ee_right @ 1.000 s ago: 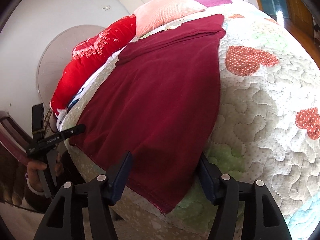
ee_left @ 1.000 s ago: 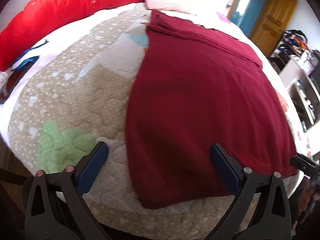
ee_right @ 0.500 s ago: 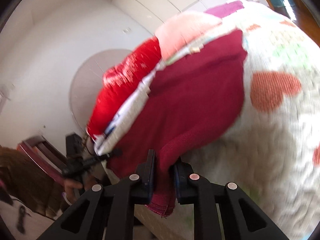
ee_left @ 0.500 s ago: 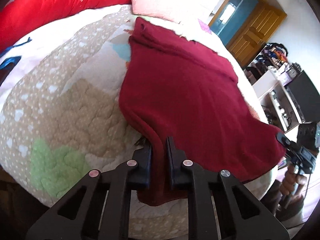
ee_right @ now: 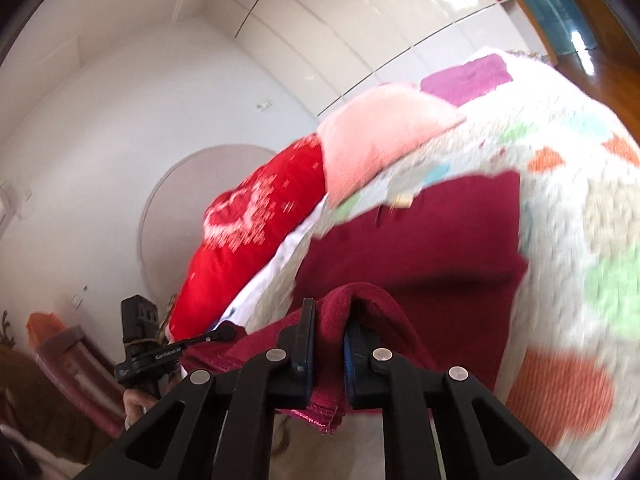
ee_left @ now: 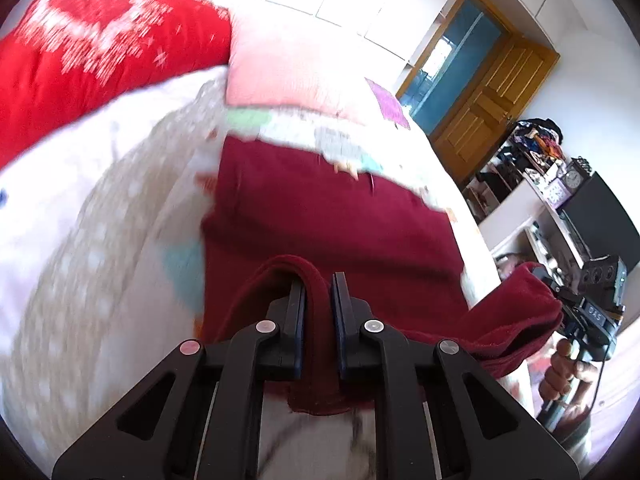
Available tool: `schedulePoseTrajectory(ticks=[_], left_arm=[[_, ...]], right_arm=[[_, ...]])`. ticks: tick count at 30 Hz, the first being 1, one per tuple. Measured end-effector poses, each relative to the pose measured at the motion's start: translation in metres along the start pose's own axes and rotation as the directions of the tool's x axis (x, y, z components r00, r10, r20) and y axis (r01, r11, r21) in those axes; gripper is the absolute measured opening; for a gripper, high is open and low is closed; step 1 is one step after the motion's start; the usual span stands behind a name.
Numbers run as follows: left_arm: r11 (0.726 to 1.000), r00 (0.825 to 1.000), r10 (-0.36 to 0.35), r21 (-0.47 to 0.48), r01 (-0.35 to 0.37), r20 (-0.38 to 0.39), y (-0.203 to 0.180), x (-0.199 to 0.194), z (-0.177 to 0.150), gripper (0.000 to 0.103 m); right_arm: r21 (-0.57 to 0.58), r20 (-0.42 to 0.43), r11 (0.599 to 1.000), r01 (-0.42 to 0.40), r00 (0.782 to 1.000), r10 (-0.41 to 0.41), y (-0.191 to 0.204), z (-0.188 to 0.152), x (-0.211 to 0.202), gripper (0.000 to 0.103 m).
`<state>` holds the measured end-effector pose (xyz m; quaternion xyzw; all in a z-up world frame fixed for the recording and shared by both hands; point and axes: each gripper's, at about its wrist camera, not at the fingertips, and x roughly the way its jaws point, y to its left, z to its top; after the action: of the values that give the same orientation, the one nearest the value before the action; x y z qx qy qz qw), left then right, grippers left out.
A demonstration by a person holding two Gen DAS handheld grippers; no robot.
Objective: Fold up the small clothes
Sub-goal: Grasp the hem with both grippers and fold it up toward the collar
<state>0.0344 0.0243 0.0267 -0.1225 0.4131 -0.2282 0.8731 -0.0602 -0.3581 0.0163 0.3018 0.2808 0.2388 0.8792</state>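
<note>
My right gripper (ee_right: 328, 344) pinches the maroon garment's (ee_right: 420, 240) hem; the blurred pillow (ee_right: 380, 132), perhaps pink, lies toward twelve o'clock.

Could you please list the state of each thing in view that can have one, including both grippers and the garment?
Left gripper: shut on the dark red garment's near edge.
Right gripper: shut on the same near edge, at its other corner.
Dark red garment: near edge lifted off the quilt, far part lying flat.
Quilt: spread over the bed.
Wooden door: open.
</note>
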Motion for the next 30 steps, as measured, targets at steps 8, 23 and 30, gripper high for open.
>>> schedulePoseTrajectory(ticks=[8, 23, 30], left_arm=[[0.989, 0.989, 0.144, -0.039, -0.144, 0.008, 0.02, 0.097, 0.086, 0.011], [0.991, 0.994, 0.105, -0.079, -0.106, -0.008, 0.042, 0.113, 0.116, 0.022], [0.988, 0.979, 0.121, -0.115, -0.103, 0.165, 0.043, 0.082, 0.125, 0.081]], right_arm=[[0.071, 0.038, 0.988, 0.134, 0.99, -0.137, -0.067, 0.083, 0.064, 0.01], [0.061, 0.085, 0.968, 0.242, 0.965, -0.247, -0.11, 0.121, 0.076, 0.072], [-0.075, 0.117, 0.964, 0.256, 0.962, -0.247, -0.077, 0.109, 0.092, 0.054]])
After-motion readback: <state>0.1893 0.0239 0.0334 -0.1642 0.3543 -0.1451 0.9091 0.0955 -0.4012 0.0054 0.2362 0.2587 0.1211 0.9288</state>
